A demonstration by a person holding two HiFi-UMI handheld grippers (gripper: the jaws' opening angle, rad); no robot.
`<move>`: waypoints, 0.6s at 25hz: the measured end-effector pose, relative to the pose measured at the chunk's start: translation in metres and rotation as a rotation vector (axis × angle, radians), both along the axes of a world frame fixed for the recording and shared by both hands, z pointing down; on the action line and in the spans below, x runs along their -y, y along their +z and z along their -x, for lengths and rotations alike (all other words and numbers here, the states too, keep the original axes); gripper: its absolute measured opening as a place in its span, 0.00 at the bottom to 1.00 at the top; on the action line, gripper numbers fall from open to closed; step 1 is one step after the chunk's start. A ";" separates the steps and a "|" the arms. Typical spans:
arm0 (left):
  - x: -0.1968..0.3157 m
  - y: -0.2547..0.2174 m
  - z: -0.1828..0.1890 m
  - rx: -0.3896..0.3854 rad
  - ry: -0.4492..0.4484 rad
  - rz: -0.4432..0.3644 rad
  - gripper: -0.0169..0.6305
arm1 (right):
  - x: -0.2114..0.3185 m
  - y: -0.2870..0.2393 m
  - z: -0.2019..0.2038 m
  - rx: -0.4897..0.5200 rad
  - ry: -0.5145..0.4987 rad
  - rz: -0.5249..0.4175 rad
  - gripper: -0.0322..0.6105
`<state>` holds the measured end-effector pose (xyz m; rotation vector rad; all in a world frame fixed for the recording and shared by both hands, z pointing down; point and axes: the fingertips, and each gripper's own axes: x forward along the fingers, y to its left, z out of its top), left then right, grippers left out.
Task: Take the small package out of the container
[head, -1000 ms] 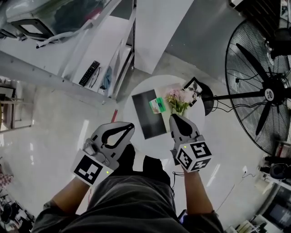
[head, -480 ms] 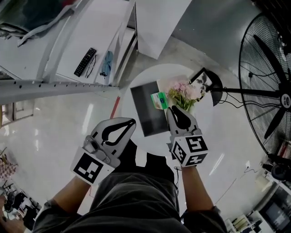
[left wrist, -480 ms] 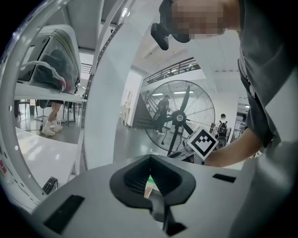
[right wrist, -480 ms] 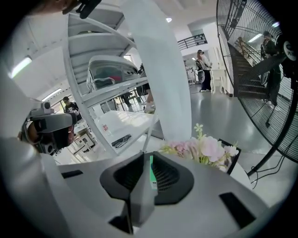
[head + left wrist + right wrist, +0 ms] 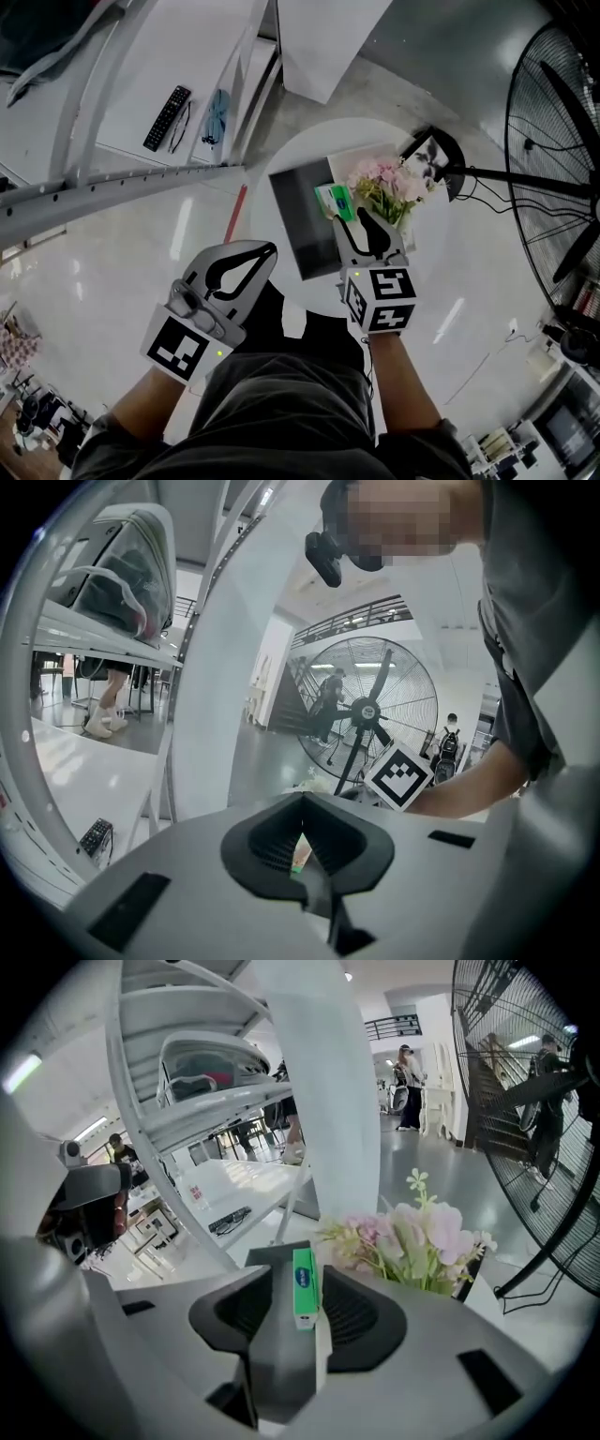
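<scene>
Now the right tool (image 5: 364, 223) is low over the round white table (image 5: 366, 141), and its jaws have just been opening. They stand spread, and the green package (image 5: 304, 1288) is between them, upright on its thin side. The pads do not press on it. From the head view, the package is at the right edge of the dark container (image 5: 298, 216), just beside the pink flowers (image 5: 384, 183). Whether it stands inside the container or just against its rim cannot be told. The left tool (image 5: 270, 249) is off the table, on the person's left side, well apart from the package. Its jaws are pressed together at the tips and hold nothing. A big fan (image 5: 562, 141) stands at the right.
</scene>
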<state>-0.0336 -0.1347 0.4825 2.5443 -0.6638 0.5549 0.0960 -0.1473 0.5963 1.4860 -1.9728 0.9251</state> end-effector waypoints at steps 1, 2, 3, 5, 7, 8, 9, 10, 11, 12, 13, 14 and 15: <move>0.001 0.002 0.002 0.001 -0.001 0.002 0.05 | 0.001 0.003 0.001 -0.007 0.001 0.007 0.32; 0.002 0.004 0.005 0.003 -0.001 0.003 0.05 | 0.001 0.006 0.002 -0.014 0.001 0.013 0.32; 0.004 0.006 0.007 0.004 -0.001 0.003 0.05 | 0.002 0.009 0.003 -0.020 0.002 0.020 0.32; 0.006 0.010 0.012 0.005 -0.002 0.005 0.05 | 0.003 0.016 0.005 -0.034 0.002 0.038 0.32; 0.007 0.013 0.016 0.006 -0.005 0.011 0.05 | 0.004 0.022 0.007 -0.051 0.002 0.058 0.32; 0.007 0.015 0.017 0.006 -0.006 0.014 0.05 | 0.004 0.025 0.007 -0.060 0.001 0.065 0.32; 0.007 0.016 0.019 0.007 -0.006 0.017 0.05 | 0.004 0.027 0.008 -0.071 0.001 0.070 0.32; 0.007 0.017 0.021 0.007 -0.007 0.018 0.05 | 0.004 0.029 0.008 -0.081 -0.001 0.073 0.32; 0.008 0.019 0.022 0.006 -0.008 0.019 0.05 | 0.004 0.031 0.009 -0.091 -0.003 0.076 0.32; 0.008 0.020 0.024 0.005 -0.010 0.020 0.05 | 0.004 0.033 0.010 -0.100 -0.005 0.079 0.32; 0.008 0.021 0.026 0.004 -0.013 0.022 0.05 | 0.003 0.035 0.010 -0.108 -0.007 0.083 0.31; 0.008 0.022 0.029 0.005 -0.016 0.024 0.05 | 0.003 0.038 0.011 -0.115 -0.009 0.088 0.30; 0.007 0.023 0.031 0.005 -0.018 0.026 0.05 | 0.002 0.040 0.012 -0.120 -0.010 0.093 0.29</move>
